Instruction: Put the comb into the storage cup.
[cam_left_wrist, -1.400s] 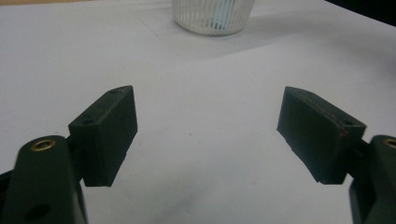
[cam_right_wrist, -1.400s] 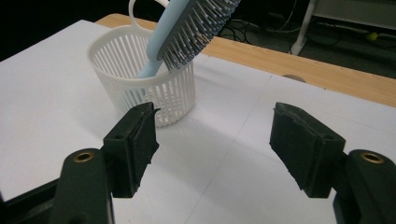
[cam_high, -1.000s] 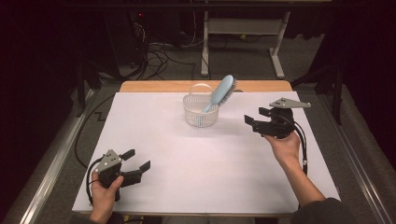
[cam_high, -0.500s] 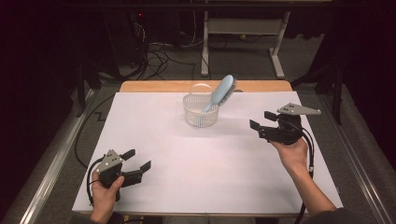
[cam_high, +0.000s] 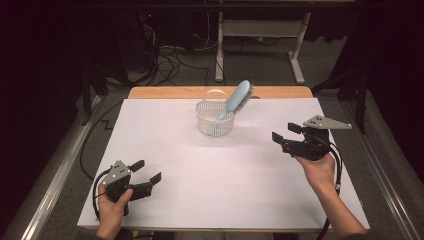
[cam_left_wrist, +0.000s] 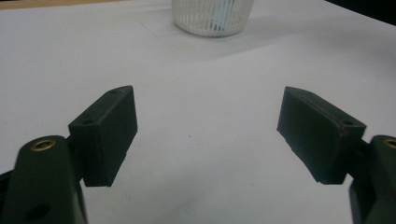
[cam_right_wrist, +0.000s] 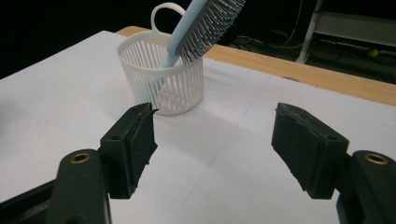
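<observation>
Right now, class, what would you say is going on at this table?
A person sits at a white table with a gripper in each hand. A light blue hairbrush stands handle-down in a small white basket near the far edge, its bristle head leaning out over the rim. The right gripper is held open in the air to the right of the basket, holding nothing. The left gripper is open too, low at the near left corner, well away from the basket.

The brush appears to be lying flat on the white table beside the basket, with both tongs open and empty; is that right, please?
Not quite: the brush stands tilted inside the basket, handle down, bristle head out over the rim, as the right gripper view shows. The left tongs and right tongs are indeed open and empty.
</observation>
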